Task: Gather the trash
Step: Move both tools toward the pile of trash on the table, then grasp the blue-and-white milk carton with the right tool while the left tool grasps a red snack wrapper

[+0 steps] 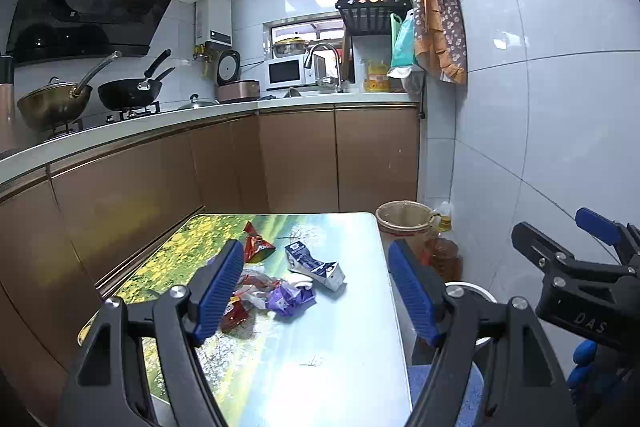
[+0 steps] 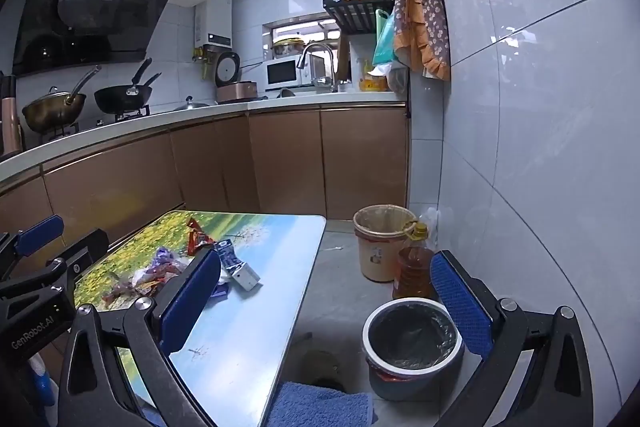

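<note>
Your trash (image 1: 276, 281) lies crumpled mid-table (image 1: 340, 347): red wrappers, purple wrapper, flattened blue-white carton (image 1: 316, 265). Your left tool (image 1: 316, 291) and right tool (image 2: 326, 303) both gape wide apart, holding and touching nothing.

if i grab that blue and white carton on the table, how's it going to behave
The blue and white carton looks crushed and lies on its side, so it is probably empty and light. Its dented walls would likely give further under a squeeze rather than stay stiff. Lying flat on the glossy table, it may slide when nudged, but seems unlikely to roll.
</note>
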